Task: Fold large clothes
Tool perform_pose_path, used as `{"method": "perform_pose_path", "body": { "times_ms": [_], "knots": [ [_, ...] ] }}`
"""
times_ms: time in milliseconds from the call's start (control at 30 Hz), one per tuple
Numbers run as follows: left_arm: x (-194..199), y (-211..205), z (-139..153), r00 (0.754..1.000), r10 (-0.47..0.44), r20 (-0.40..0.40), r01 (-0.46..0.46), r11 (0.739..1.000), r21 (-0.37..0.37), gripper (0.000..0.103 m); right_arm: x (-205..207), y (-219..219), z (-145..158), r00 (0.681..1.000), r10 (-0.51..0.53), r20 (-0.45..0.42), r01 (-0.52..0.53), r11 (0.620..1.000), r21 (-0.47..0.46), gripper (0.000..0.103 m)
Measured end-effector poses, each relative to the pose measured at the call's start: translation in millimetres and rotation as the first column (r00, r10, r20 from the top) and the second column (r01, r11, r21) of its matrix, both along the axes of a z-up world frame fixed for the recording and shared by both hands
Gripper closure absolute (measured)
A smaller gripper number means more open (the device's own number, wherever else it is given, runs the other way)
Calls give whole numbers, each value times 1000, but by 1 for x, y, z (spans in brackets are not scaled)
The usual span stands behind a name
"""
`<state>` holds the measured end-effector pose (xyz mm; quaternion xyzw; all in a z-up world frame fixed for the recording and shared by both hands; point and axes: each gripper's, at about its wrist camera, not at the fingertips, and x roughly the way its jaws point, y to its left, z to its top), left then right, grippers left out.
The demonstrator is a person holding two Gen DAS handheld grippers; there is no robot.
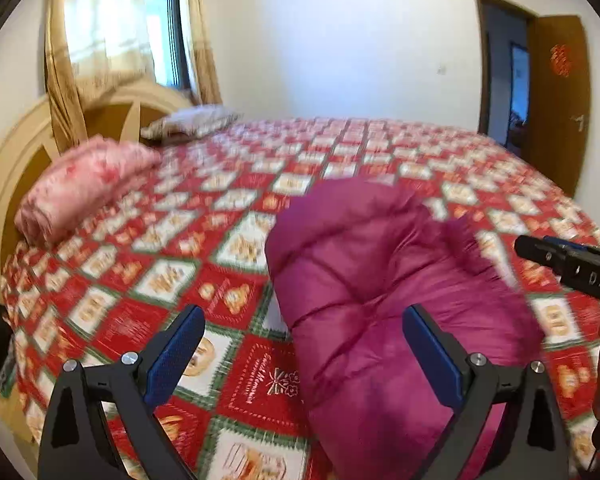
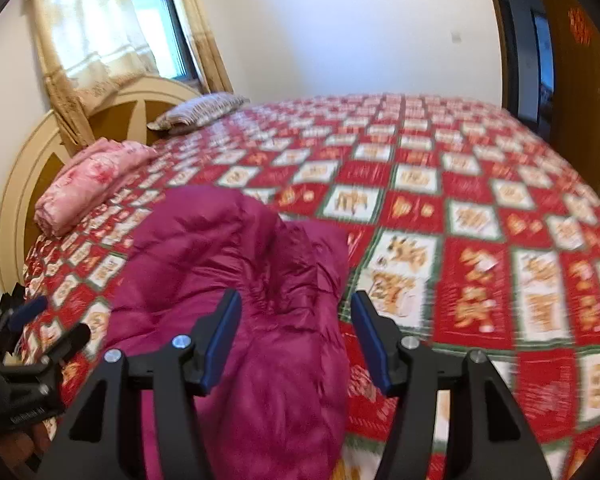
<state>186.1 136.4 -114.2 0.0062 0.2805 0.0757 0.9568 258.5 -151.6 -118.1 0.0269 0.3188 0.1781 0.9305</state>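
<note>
A magenta padded jacket (image 1: 384, 300) lies bunched in a long heap on the bed; it also shows in the right wrist view (image 2: 236, 292). My left gripper (image 1: 304, 320) is open and empty, above the jacket's left edge, its right finger over the fabric. My right gripper (image 2: 296, 308) is open and empty, held over the jacket's right side. The right gripper's body shows in the left wrist view (image 1: 572, 264) beyond the jacket. The left gripper shows at the lower left of the right wrist view (image 2: 28, 344).
The bed carries a red, white and green patterned cover (image 1: 204, 264) (image 2: 480, 240). A folded pink blanket (image 1: 80, 188) and a pillow (image 1: 192, 122) lie by the round headboard (image 1: 16, 168). A curtained window is behind, an open brown door (image 1: 556, 104) at right.
</note>
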Motion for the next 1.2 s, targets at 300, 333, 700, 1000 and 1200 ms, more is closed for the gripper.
{"method": "perform_pose_path", "body": {
  "times_ms": [300, 333, 700, 1000, 1200],
  "knots": [
    [-63, -11, 82, 974, -29, 223, 33, 999, -16, 3, -87, -3, 68, 983, 4, 185, -4, 1000, 4, 31],
    [-66, -12, 85, 973, -35, 230, 41, 999, -19, 3, -91, -2, 72, 981, 8, 196, -8, 1000, 0, 31],
    [-69, -9, 88, 972, -37, 234, 45, 999, -29, 3, -101, -1, 80, 975, 17, 220, -18, 1000, 5, 30],
    [-69, -8, 86, 973, -40, 226, 47, 999, -25, 3, -103, -3, 78, 977, 19, 214, -22, 1000, 11, 30],
    [-68, -7, 83, 975, -39, 220, 46, 999, -26, 3, -103, -5, 75, 977, 17, 211, -20, 1000, 12, 29]
  ]
}}
